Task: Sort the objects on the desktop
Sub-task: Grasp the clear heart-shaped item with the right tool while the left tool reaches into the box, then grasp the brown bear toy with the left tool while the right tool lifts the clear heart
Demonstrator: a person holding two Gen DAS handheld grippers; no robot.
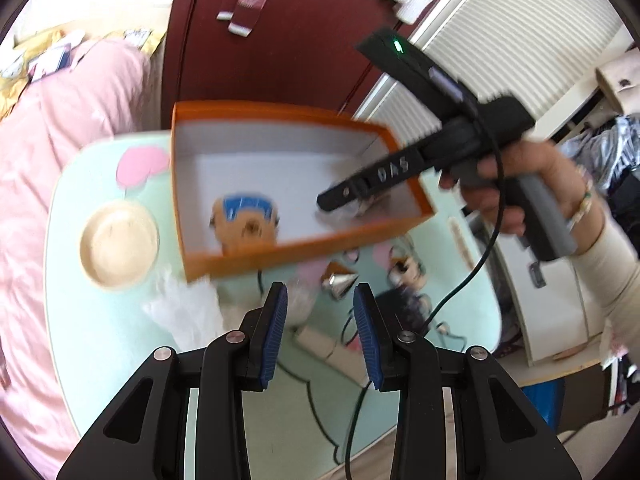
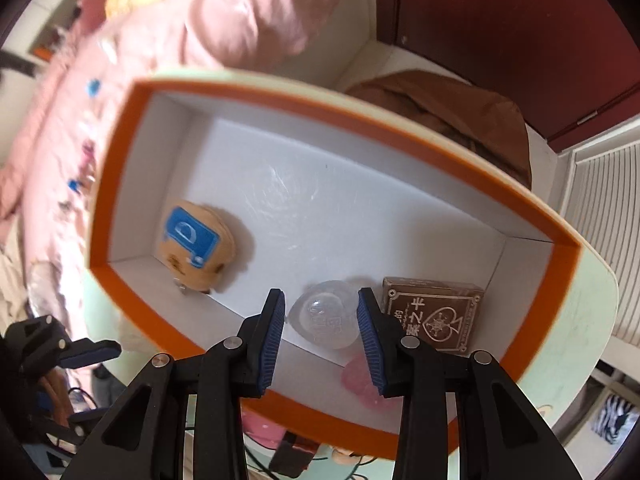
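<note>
An orange box (image 1: 248, 258) with a white inside stands on the pale green table (image 1: 100, 340); it also shows in the right wrist view (image 2: 132, 128). Inside lie a tan plush toy with a blue patch (image 2: 196, 246), a clear ball (image 2: 324, 320) and a brown card box (image 2: 436, 312). My right gripper (image 2: 321, 316) is open above the box, its fingers either side of the clear ball, which lies on the box floor. My left gripper (image 1: 320, 312) is open and empty above the table. A silver cone-shaped thing (image 1: 340, 282) lies just beyond it.
A cream round dish (image 1: 118, 244) stands left of the box. Crumpled clear plastic (image 1: 180, 312) lies in front of it. A black cable (image 1: 460, 284) crosses the table. A pink quilt (image 1: 60, 140) lies to the left, a white cabinet (image 1: 540, 300) to the right.
</note>
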